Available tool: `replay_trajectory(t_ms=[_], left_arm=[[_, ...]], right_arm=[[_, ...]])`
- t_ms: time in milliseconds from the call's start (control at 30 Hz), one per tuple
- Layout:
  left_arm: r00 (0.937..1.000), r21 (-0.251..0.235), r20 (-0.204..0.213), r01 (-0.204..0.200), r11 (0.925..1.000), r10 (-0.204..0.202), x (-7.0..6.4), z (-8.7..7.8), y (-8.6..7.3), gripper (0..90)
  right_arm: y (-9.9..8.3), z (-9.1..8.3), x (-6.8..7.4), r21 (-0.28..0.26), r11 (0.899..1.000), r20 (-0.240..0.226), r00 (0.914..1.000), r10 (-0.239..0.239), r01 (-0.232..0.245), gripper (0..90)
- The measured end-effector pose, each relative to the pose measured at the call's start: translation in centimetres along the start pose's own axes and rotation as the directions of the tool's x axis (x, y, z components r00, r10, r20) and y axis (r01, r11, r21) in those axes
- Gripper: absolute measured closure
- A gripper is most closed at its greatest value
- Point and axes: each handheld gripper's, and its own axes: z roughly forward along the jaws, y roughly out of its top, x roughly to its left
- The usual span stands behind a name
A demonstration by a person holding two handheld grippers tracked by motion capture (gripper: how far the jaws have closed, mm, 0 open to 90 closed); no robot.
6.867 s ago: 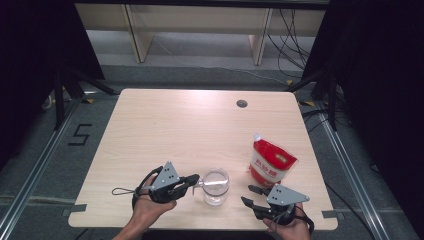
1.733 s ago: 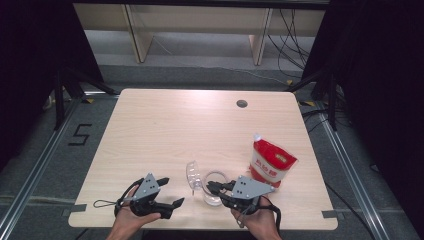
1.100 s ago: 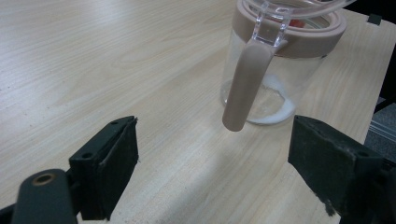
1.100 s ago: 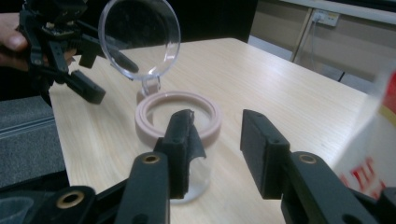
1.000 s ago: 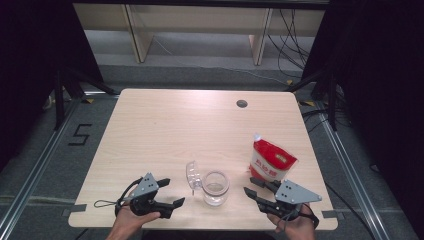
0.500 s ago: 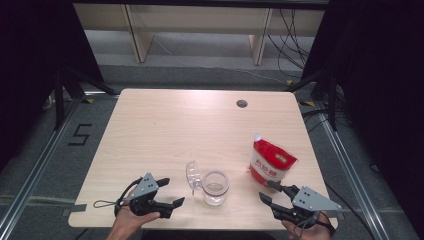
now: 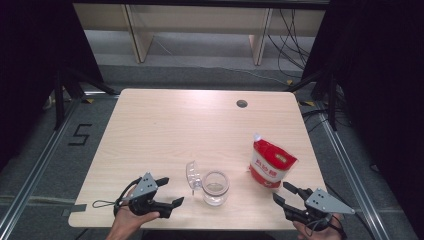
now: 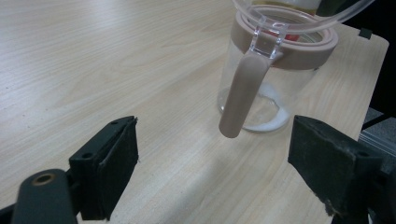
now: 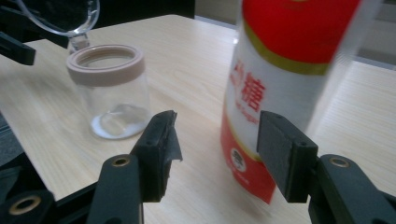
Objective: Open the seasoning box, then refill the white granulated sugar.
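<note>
A clear glass jar (image 7: 216,187) with a beige collar stands near the table's front edge, its clear lid (image 7: 192,175) flipped open to the left. A thin layer of white powder lies at its bottom. In the left gripper view the jar (image 8: 261,84) and its hanging beige clasp (image 8: 240,93) are just ahead of my open left gripper (image 8: 215,140), apart from it. A red and white sugar bag (image 7: 271,163) stands upright to the jar's right. My left gripper (image 7: 172,190) rests left of the jar. My right gripper (image 7: 282,192) is open just short of the bag (image 9: 285,79), with the jar (image 9: 112,93) to its left.
The light wooden table (image 7: 200,130) has a round cable hole (image 7: 242,103) at the back right. Its front edge runs just under both hands. Dark curtains flank the table, and a floor mark "5" (image 7: 80,135) lies to the left.
The lid now stands open. My right gripper has drawn away from the jar to the front right, by the bag. The left gripper pulled back earlier and has stayed still.
</note>
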Motion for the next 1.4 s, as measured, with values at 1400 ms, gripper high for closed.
replay_trajectory(t_ms=[1400], left_arm=[[0.9997, -0.019, -0.015, 0.021, 0.9996, -0.022, 0.2, 0.3, 0.3, 15.6]], right_arm=[[-1.1, 1.2, -2.3, -0.004, 0.999, 0.077, 0.9962, 0.041, -0.041, 32.1]])
